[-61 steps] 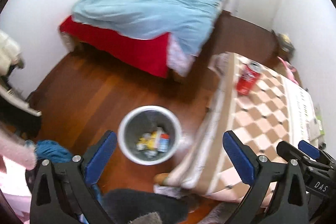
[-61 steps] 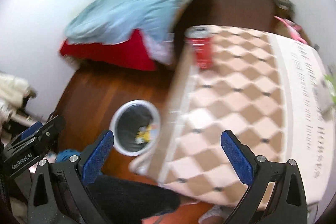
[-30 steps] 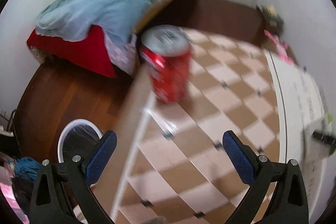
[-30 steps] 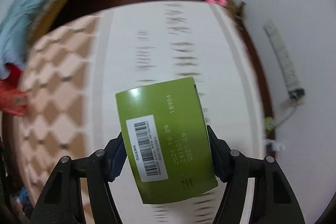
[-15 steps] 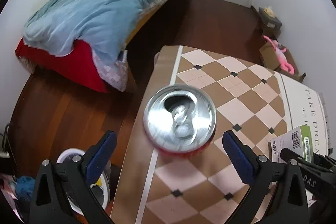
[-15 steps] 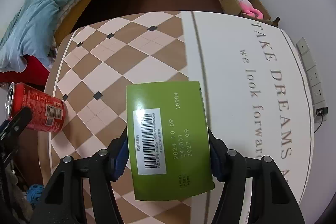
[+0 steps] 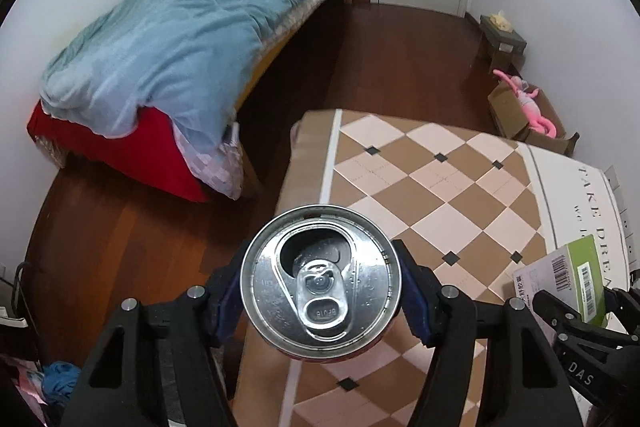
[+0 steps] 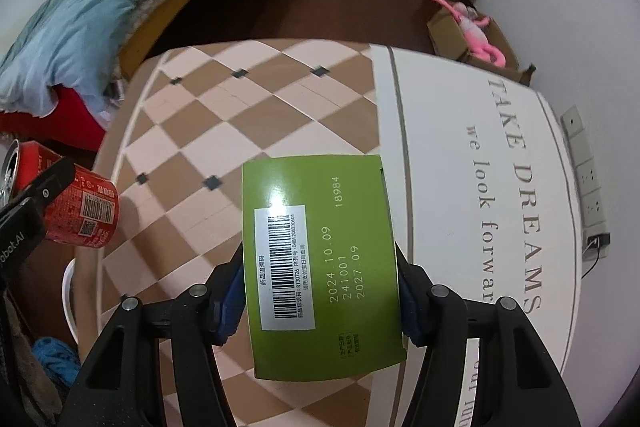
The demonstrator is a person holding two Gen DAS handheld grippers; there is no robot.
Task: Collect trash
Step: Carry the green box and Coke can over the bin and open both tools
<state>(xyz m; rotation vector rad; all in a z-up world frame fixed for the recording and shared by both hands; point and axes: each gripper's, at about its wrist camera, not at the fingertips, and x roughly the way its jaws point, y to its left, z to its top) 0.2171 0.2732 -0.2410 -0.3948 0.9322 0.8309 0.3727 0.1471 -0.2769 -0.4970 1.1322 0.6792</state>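
The red can sits tight between the two blue pads of the left gripper. Its shiny silver top faces the left camera, and the hole in the top is open. The jaws are closed in on the can from both sides. In the right view, the same can shows at 9 o'clock, lying on its side in the gripper, over the table's left edge.

The green box is held by the right gripper. The jaws press on its two sides. It has a white sticker with black lines and some pale numbers on it. In the left view the box peeks in at 4 o'clock.

Under both is a table with a brown and pink diamond cloth and a white part with big letters.

At 10 o'clock in the left view is a bed with a blue blanket and a red sheet. At 2 o'clock a pink toy lies in a cardboard box. The floor is dark wood.
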